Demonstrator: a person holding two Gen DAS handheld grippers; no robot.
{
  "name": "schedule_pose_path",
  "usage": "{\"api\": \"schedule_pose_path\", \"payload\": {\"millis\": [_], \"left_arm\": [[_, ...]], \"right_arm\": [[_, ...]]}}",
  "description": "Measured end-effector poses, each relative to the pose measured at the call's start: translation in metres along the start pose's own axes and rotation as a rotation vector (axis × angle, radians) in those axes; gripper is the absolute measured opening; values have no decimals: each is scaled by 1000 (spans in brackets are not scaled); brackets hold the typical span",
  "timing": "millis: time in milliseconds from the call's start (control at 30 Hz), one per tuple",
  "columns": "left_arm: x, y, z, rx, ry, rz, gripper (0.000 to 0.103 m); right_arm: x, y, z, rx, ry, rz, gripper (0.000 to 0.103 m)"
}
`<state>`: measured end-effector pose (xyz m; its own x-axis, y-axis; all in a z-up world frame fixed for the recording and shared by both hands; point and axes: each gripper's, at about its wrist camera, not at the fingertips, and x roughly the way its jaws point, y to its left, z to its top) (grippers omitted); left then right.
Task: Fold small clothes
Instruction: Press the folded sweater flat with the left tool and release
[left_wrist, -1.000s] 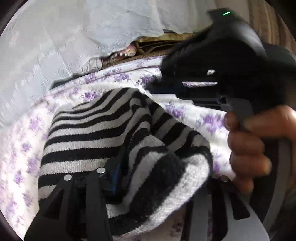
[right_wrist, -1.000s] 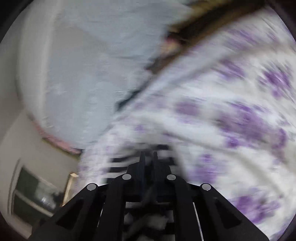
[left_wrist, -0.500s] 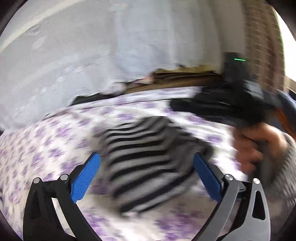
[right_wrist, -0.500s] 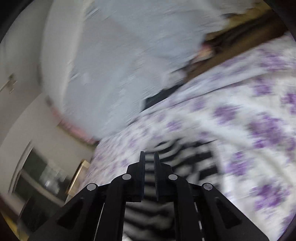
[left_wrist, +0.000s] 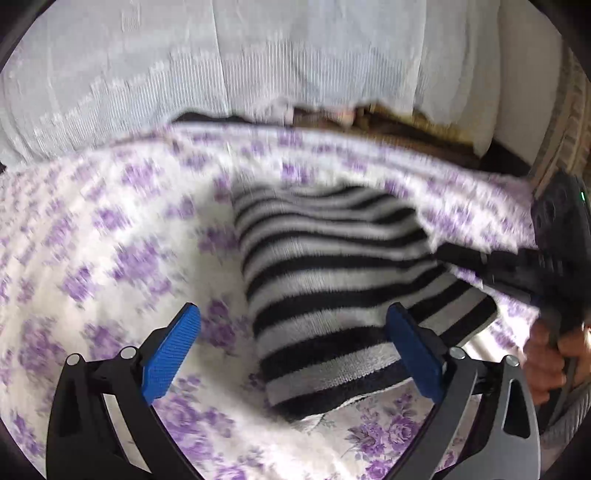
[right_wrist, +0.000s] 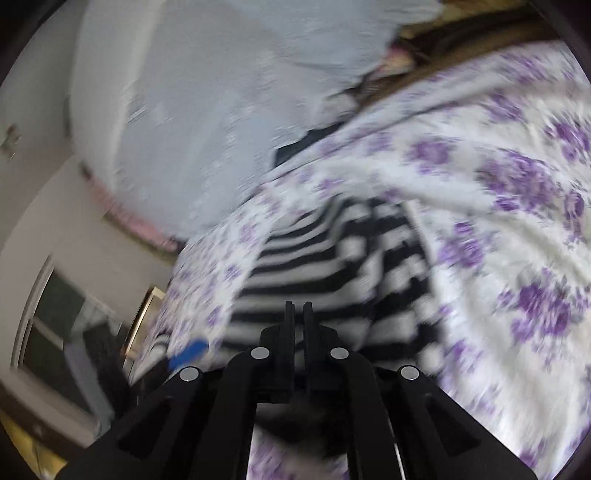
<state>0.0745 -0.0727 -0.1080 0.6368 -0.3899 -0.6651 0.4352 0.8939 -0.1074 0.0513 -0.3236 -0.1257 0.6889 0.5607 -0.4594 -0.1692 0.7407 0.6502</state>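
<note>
**Mia:** What is different from a second ago?

**Ben:** A second ago the left gripper (left_wrist: 291, 347) was pinching a bunched corner of the striped sweater (left_wrist: 332, 280). Now its blue pads (left_wrist: 173, 352) stand wide apart and hold nothing. The sweater lies flatter on the flowered bedsheet (left_wrist: 110, 229), in the middle of the left camera's picture.

**Mia:** And the right gripper (right_wrist: 297, 321)?

**Ben:** Its two black fingers are almost touching, with just a thin gap, same as before. The tips sit right over the sweater's near edge in the bottom middle of the right camera's picture. It is too blurry to tell if any cloth is pinched. In the left camera's picture it reaches in from the right edge, and its tip touches the sweater's right side.

**Mia:** Where are the edges?

**Ben:** The sheet ends along the top of the left camera's picture, under the white lace curtain (left_wrist: 258, 62). In the right camera's picture it drops off at the left.

**Mia:** Where is there room?

**Ben:** Lots of bare sheet on the left in the left camera's picture.
</note>
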Motion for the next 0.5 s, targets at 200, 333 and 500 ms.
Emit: {"api": "schedule_pose_path", "payload": {"millis": [200, 333, 500], "left_arm": [[37, -4, -32, 23, 102, -13, 99], [24, 8, -18, -30, 120, -72, 99], [14, 9, 14, 3, 44, -20, 99]], "right_arm": [[8, -27, -36, 50, 42, -18, 0], [-14, -18, -27, 77, 5, -39, 3], [-10, 18, 11, -22, -65, -73, 26]]}}
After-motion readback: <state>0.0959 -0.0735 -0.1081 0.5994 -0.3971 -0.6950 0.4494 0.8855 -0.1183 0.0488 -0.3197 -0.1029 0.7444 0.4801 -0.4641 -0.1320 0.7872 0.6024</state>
